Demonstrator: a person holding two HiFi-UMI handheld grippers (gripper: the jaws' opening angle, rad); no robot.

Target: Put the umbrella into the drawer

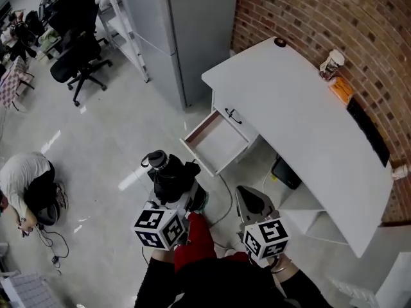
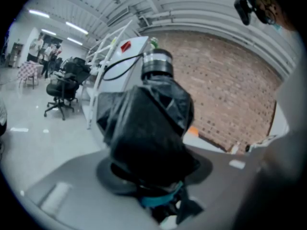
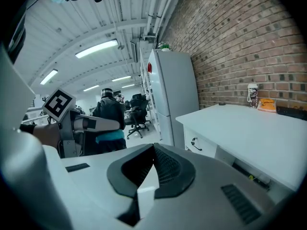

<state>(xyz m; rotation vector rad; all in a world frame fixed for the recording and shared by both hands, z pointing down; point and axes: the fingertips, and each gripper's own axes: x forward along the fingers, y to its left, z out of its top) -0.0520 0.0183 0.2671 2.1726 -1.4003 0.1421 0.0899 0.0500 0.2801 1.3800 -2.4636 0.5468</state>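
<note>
The left gripper [image 1: 185, 203] is clamping the folded black umbrella [image 1: 169, 176], which is jutting out ahead of its jaws. Beside it, the right gripper [image 1: 252, 203] is hanging empty, jaws pressed together. Farther on, the drawer [image 1: 221, 144] is standing open, apart from the umbrella.

left gripper [image 1: 181, 201] points forward and slightly down, jaws clamped on the umbrella [image 1: 168, 175]; right gripper [image 1: 252, 204] sits alongside, jaws together, empty.

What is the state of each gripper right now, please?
Left gripper: closed on the black umbrella.
Right gripper: closed, fingers together, holding nothing.
</note>
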